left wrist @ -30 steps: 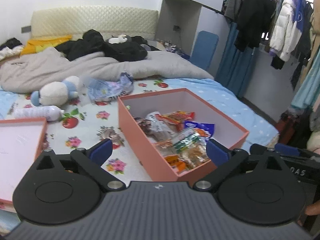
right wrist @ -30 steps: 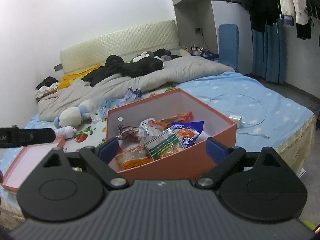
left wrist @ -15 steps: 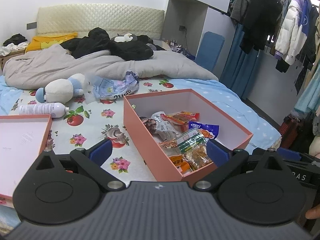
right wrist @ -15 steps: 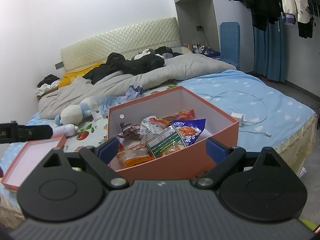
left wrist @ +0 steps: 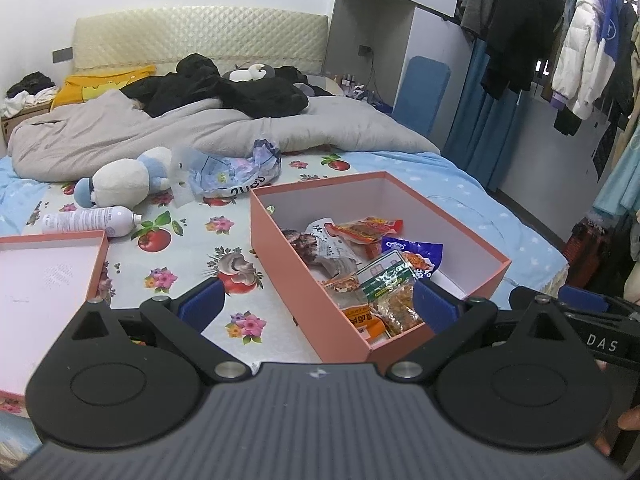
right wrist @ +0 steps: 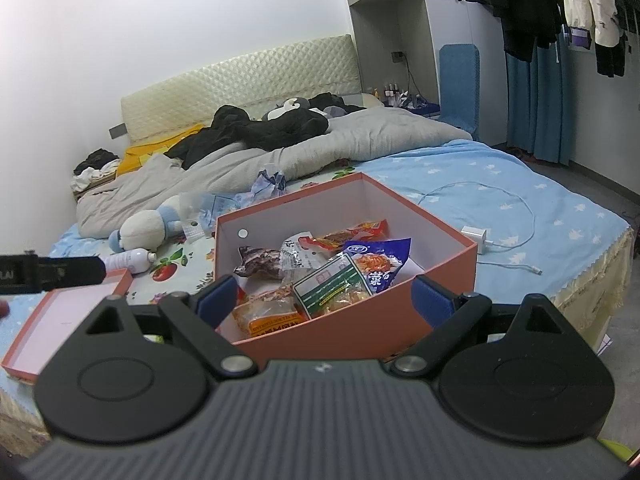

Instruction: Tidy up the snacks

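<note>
An open salmon-pink box (left wrist: 304,280) (right wrist: 360,320) sits on the bed near its front edge. Inside lie several snack packets (left wrist: 372,268) (right wrist: 324,276), red, blue, green-striped and orange. Its lid (left wrist: 44,280) (right wrist: 68,320) rests upside down to the left. My left gripper (left wrist: 316,304) hovers open before the box's near left side, nothing between its blue pads. My right gripper (right wrist: 326,296) hangs open in front of the box's near wall, also holding nothing. The other gripper's tip shows at each view's edge.
A plush toy (left wrist: 120,184), a white bottle (left wrist: 88,220) and a crumpled plastic bag (left wrist: 236,170) lie behind the box. A grey duvet (left wrist: 200,128) with dark clothes covers the bed's back. A white charger and cable (right wrist: 496,224) lie on the blue sheet. Coats (left wrist: 560,40) hang at right.
Both grippers have drawn back and lifted slightly, so the box appears a little farther off. Their jaws stay open; the box and snacks have not moved.
</note>
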A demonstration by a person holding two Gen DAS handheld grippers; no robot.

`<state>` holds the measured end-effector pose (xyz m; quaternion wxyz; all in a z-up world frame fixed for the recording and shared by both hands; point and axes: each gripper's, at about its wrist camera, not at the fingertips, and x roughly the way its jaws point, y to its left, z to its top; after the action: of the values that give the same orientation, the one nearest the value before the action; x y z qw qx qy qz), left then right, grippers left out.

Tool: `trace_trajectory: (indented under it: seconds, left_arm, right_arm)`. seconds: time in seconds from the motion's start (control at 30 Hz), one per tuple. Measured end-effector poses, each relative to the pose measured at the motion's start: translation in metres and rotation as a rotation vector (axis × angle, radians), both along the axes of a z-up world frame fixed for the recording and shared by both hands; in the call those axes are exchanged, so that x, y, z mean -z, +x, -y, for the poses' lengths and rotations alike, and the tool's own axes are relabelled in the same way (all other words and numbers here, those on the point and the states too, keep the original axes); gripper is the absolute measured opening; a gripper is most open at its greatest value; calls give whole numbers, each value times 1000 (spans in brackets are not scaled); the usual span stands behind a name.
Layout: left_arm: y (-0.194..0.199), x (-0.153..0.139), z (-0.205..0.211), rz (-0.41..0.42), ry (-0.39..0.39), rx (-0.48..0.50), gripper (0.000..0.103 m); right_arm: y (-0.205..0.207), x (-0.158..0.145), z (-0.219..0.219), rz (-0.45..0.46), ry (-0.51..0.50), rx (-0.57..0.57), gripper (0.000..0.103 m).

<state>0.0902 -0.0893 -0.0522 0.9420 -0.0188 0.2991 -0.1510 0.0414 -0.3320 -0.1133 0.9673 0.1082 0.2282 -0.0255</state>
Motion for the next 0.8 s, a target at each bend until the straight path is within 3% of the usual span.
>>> trace_trajectory:
  seconds: [0.8]
  left_arm:
    - [-2, 0, -4, -5, -4, -27, 102]
  right_arm:
    - [0, -2, -1, 1, 0, 1, 95]
